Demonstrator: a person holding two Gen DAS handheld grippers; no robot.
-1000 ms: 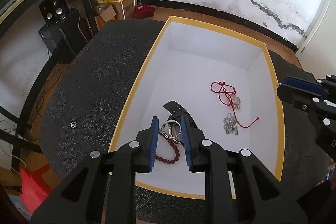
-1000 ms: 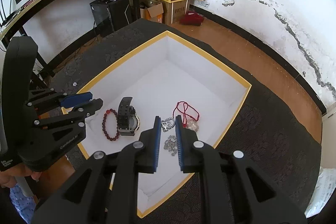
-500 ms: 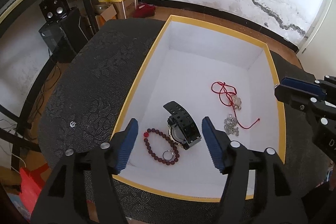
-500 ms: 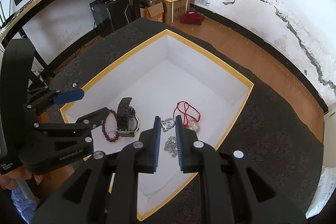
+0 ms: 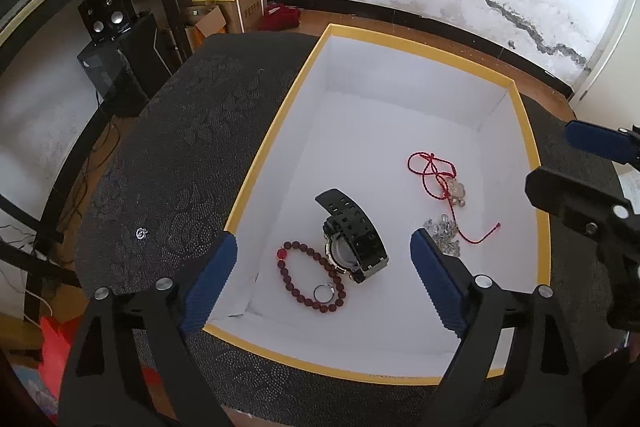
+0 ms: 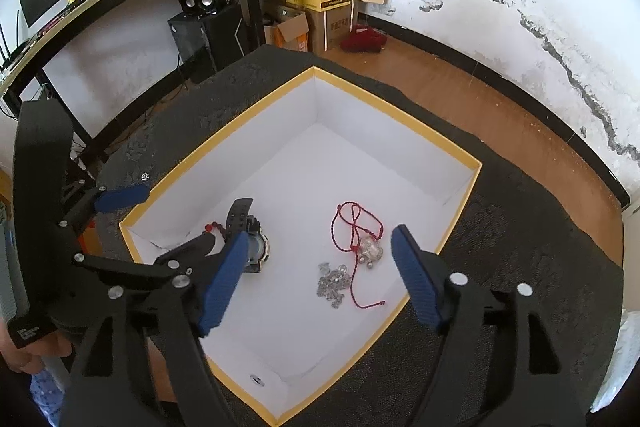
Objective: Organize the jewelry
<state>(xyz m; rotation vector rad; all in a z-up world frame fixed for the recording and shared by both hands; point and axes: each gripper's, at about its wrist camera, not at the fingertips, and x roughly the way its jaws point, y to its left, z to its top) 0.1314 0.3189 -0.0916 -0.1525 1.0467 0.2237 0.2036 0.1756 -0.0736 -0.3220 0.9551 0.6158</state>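
**Jewelry in the white box, both grippers opening**

The yellow-rimmed white box (image 5: 532, 163) sits on a dark patterned table (image 5: 180, 147). Inside lie a black watch (image 5: 354, 231) on its side, a red bead bracelet (image 5: 304, 279) with a small silver ring (image 5: 323, 293) within its loop, a red cord necklace (image 5: 434, 175) and a silver chain (image 6: 334, 281) in a heap.

The left gripper (image 5: 324, 277) points steeply down over the watch and bracelet; its jaws are opening wide and hold nothing. The right gripper (image 6: 316, 279) angles down above the chain, jaws opening, pads clear of it.
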